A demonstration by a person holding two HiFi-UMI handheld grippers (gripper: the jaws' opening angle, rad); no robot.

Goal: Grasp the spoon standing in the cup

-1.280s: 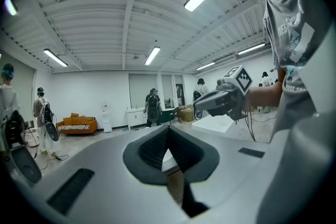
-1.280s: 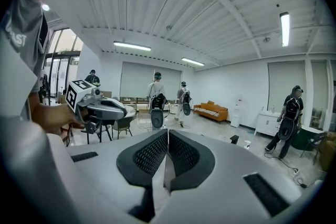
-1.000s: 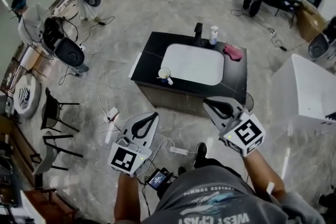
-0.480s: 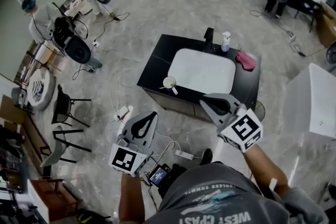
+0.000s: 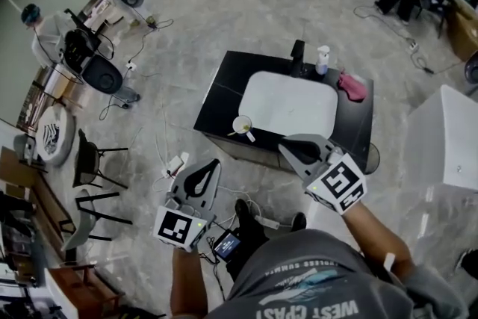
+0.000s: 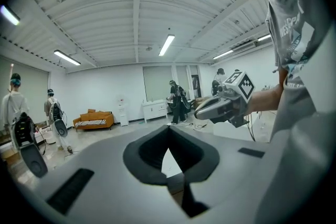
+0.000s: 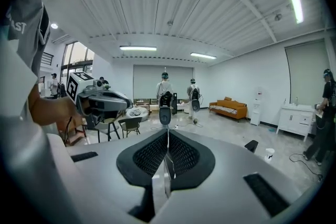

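A white cup [image 5: 240, 124] stands on the near left corner of the black counter [image 5: 222, 86], with a spoon [image 5: 249, 134] leaning out toward me. My left gripper [image 5: 215, 163] hovers over the floor short of the counter, jaws together and empty. My right gripper [image 5: 287, 148] reaches the counter's near edge, to the right of the cup, shut with nothing in it. In the left gripper view the jaws [image 6: 168, 128] meet at their tips, and the right gripper [image 6: 210, 109] shows beside them. The right gripper view shows closed jaws [image 7: 167, 131].
A white sink [image 5: 293, 102] fills the counter's middle. Behind it stand a black faucet [image 5: 298, 54] and a spray bottle [image 5: 323, 60], with a pink cloth [image 5: 352, 86] to their right. Cables and a power strip [image 5: 176, 163] lie on the floor. A white cabinet [image 5: 448, 138] stands at right, chairs [image 5: 93, 160] at left.
Both grippers have moved forward toward the counter, which now looks nearer. The right gripper's tip has come up to the counter's near edge. Both stay shut.
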